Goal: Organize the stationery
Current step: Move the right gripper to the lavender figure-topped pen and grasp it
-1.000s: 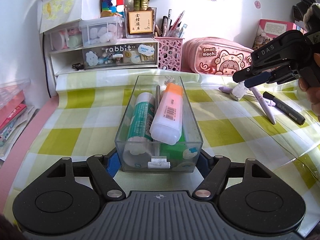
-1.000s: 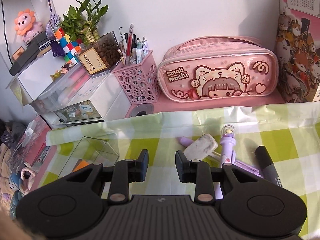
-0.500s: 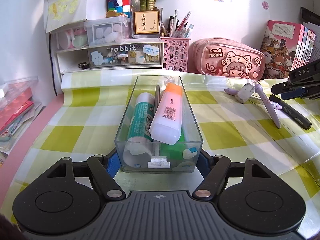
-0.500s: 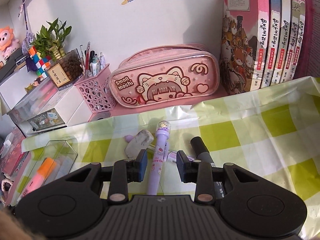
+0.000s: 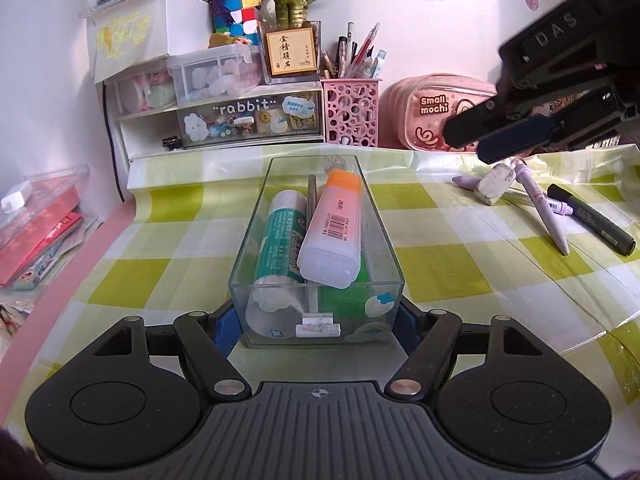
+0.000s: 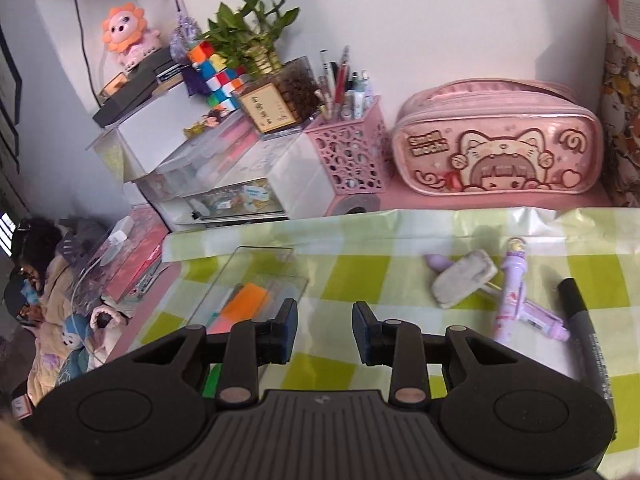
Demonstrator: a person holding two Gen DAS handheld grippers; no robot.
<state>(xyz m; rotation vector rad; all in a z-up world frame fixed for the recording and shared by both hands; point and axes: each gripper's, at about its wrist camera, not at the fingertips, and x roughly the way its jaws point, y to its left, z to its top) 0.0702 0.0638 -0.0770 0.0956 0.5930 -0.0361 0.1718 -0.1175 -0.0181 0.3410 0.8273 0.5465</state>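
Note:
My left gripper is shut on the near end of a clear plastic box that stands on the checked tablecloth. The box holds an orange-capped highlighter, a green glue stick and a green item. My right gripper is open and empty, held above the cloth; in the left wrist view it hangs at the upper right. On the cloth to the right lie a grey eraser, a purple pen and a black marker. The box shows at the left.
At the back stand a pink pen holder, a pink pencil case, a drawer unit labelled rabbit and books. Red packets lie off the cloth's left edge.
My right gripper swung right over the pens half a second ago and has come back left, toward the box. My left gripper keeps its hold on the box.

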